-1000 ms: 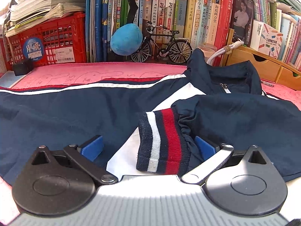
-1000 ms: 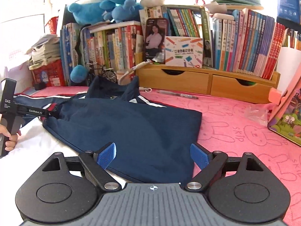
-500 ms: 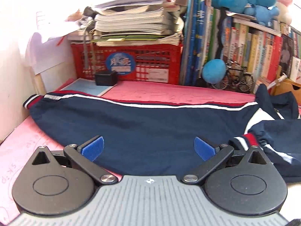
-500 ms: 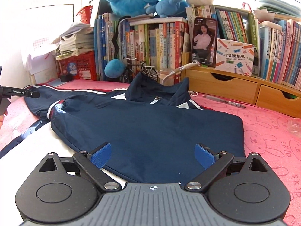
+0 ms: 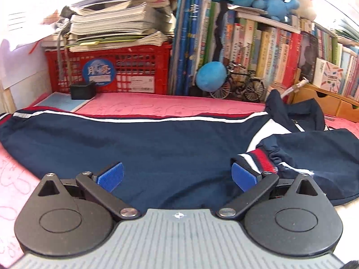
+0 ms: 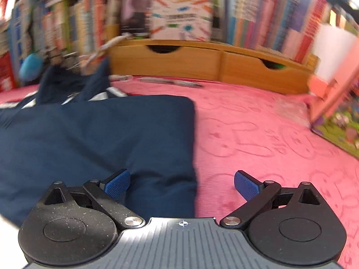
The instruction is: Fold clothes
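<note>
A navy jacket (image 5: 157,148) with white and red stripes lies flat on the pink mat (image 5: 157,106). One sleeve stretches to the left, and the other sleeve's striped cuff (image 5: 258,159) is folded onto the body. My left gripper (image 5: 177,176) hovers open over the long sleeve, its right pad beside that cuff, with nothing pinched. The right wrist view is blurred by motion. It shows the jacket (image 6: 101,134) with its straight right edge running between the fingers of my right gripper (image 6: 181,185). Those jaws are opening and the pads press on nothing.
At the back stand a red crate (image 5: 107,71) under stacked papers, rows of books, a blue plush (image 5: 211,76) and a model bicycle (image 5: 240,85). A wooden drawer unit (image 6: 202,60) with a pen (image 6: 170,81) in front lines the far side. A colourful book (image 6: 336,130) leans at right.
The left gripper has swung from the cuff out over the long sleeve. The right gripper has dropped and shifted right to the jacket's right edge, its jaws a little wider.
</note>
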{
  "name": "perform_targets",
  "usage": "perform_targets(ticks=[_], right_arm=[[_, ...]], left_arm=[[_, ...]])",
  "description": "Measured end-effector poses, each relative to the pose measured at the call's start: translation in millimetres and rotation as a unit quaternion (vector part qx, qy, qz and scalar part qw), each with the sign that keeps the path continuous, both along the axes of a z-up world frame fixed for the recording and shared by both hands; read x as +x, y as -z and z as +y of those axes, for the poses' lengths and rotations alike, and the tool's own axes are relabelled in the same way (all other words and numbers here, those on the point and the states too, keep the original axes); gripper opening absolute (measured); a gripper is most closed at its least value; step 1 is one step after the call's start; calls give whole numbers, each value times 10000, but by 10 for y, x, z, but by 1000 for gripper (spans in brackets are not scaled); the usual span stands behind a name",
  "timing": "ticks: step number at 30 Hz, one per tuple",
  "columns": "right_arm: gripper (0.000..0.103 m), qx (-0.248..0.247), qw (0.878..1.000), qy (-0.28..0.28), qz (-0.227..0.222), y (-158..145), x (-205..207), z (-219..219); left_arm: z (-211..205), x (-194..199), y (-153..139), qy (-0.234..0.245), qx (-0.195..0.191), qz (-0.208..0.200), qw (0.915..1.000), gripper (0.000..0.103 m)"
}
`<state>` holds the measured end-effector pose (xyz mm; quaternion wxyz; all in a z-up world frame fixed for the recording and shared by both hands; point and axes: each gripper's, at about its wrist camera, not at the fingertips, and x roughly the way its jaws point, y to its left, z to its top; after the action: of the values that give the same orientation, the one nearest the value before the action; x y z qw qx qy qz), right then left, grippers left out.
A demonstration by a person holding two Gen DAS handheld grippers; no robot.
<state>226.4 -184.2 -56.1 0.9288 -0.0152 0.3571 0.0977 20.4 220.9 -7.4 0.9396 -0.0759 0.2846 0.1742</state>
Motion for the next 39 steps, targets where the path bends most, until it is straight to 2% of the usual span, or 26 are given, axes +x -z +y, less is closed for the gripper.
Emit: perform_targets(ticks=[1,3,8,9,11,12,13,14,16,19,20,21,22,23,26,28,31,33,36,39], right_arm=[[99,223,9994,242,74,-10,51,-131],[99,307,9994,135,-127,-66,1,-182],[98,383,9916,-1093,-576,-229,-108,200],[95,470,9877,-1365,-607,-257,-105,298],[74,809,9792,-1822,-370,-274,-4,490],[55,923,9758,-1973,-201,-267,65,571],[50,904,9749,-2036,-24,-243,161,644],[49,728,9774,-1984,37,-201,275,682],[45,221,9874,-1561,-120,-102,503,635],[38,-52,9987,-498,-133,-119,770,425],[38,-192,9994,-282,-89,-149,784,395],[44,-419,9990,-128,-101,-181,771,397],[50,-688,9973,-143,-218,-215,709,439],[50,-749,9960,-328,-356,-258,624,495],[55,-423,9909,-1103,-646,-415,372,762],[61,-61,9835,-1679,-666,-525,259,1122],[71,413,9658,-2490,-588,-602,147,1765],[73,457,9574,-2807,-494,-540,147,2333],[73,281,9575,-2854,-315,-389,205,3042],[73,108,9639,-2661,-38,-211,329,3538]], left_arm=[[-58,64,14,73,25,22,10000,103],[-159,191,71,208,-16,86,9997,103],[-308,444,214,270,-174,253,9992,103],[-305,472,224,244,-257,251,9991,103],[-274,524,235,197,-470,224,9985,103],[-258,545,240,178,-544,215,9981,103],[-247,564,246,167,-585,211,9979,103],[-237,580,255,159,-613,209,9978,103],[-222,605,286,160,-643,215,9976,103],[-232,622,295,240,-626,208,9975,103],[-243,629,288,260,-576,218,9978,103],[-252,625,275,239,-523,242,9980,103],[-253,600,255,209,-501,241,9982,103],[-243,541,224,202,-489,191,9984,103],[-141,223,111,143,-330,-83,9993,103],[-39,3,47,12,-166,-214,9996,103],[239,-302,-11,-478,139,-209,9985,103],[483,-468,-14,-915,233,-123,9955,103],[991,-706,9,-1614,-70,-120,9868,103],[1501,-876,30,-2118,-343,-139,9766,103]])
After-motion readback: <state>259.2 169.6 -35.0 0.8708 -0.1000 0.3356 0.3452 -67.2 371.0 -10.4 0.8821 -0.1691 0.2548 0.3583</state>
